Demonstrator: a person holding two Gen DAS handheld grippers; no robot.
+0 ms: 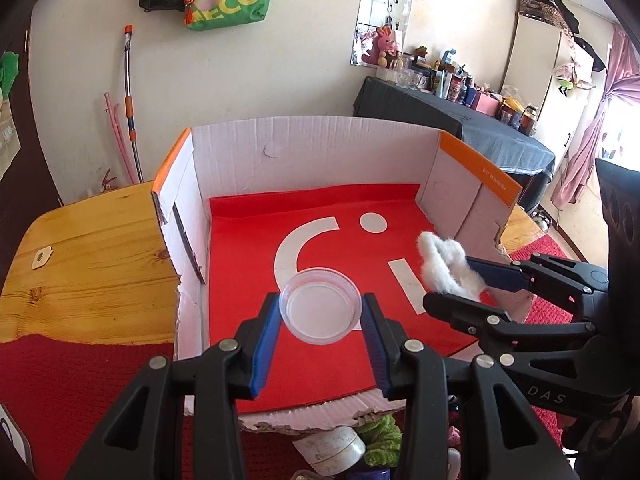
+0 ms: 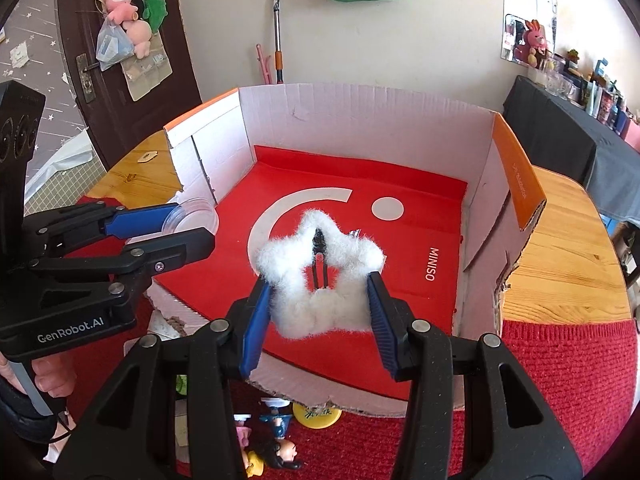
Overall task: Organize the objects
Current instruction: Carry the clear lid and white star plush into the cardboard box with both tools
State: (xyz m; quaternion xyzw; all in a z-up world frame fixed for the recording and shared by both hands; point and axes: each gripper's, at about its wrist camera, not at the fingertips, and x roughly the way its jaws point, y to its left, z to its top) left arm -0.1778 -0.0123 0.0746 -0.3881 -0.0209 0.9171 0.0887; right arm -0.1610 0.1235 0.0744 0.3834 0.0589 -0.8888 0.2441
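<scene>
Right gripper (image 2: 318,300) jaws clamp a fluffy white star (image 2: 320,280) above the cardboard box (image 2: 360,112).

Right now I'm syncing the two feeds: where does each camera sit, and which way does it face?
Left wrist: on the left gripper, looking down into the cardboard box; holds a clear dish; right gripper alongside.
Right wrist: on the right gripper, same aim; holds a fluffy star clip; left gripper and fingers show.
Shared: box, both grippers, both items.

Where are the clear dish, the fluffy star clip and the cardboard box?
clear dish (image 1: 319,307): left wrist view, its flat bottom.
fluffy star clip (image 2: 320,312): right wrist view, lower fuzzy edge.
cardboard box (image 2: 360,120): right wrist view, back wall.
</scene>
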